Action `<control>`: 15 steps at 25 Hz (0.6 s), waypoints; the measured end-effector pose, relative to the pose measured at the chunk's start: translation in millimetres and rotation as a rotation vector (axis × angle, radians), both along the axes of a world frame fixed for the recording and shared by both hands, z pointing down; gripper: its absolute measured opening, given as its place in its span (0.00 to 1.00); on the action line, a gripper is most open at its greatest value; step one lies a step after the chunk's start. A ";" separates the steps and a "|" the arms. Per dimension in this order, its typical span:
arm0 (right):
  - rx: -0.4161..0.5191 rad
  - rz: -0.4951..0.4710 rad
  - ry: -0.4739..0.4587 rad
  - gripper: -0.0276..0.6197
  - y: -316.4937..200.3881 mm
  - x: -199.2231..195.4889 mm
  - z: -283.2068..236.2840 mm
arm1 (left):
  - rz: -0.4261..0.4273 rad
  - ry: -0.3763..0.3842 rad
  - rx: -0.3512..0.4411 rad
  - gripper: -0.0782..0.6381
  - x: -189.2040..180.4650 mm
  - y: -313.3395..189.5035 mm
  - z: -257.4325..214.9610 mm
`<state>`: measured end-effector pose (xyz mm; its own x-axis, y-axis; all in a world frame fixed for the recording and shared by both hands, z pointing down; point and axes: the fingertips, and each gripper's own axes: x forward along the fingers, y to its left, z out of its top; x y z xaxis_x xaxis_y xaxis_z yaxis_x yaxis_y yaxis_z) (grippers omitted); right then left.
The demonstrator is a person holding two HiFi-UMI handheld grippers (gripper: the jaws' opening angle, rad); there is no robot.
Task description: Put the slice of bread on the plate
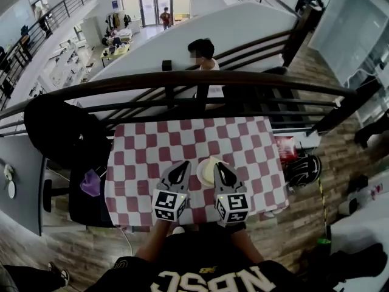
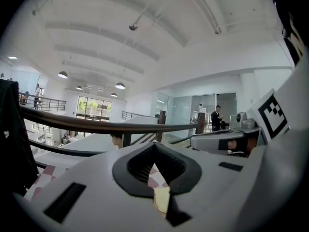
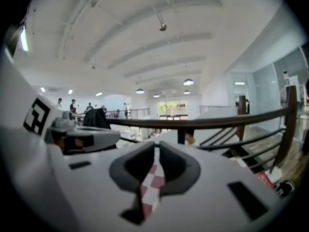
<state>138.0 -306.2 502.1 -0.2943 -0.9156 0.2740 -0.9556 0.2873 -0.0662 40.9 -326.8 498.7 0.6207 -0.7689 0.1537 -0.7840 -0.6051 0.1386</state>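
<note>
lying below right tongs (image 1: 220, 167): bread (image 1: 209, 171)

Table (image 1: 243, 145): plate (image 1: 202, 174) is sitting on its near half, bread slice (image 1: 211, 168) lying on the plate. Railing (image 1: 182, 79) is running behind the table, helmet (image 1: 302, 170) lying right of it, jacket-draped chair (image 1: 61, 132) standing left.

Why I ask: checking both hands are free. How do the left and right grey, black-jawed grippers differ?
In the head view the left gripper shows against bare red-and-white checked cloth; the right gripper overlaps the white plate bearing the pale bread slice. Past its jaws, the left gripper view shows bread; the right gripper view only cloth. Both are shut and empty.
</note>
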 end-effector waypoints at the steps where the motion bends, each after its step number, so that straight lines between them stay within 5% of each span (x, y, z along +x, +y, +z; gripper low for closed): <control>1: 0.031 0.002 -0.007 0.10 2.0 -1.5 -10.1 | -0.001 0.007 0.012 0.13 -1.1 0.7 -5.9; 15: 0.140 0.042 0.031 0.07 9.3 5.4 -48.8 | 0.021 0.020 0.115 0.13 3.1 6.7 -39.1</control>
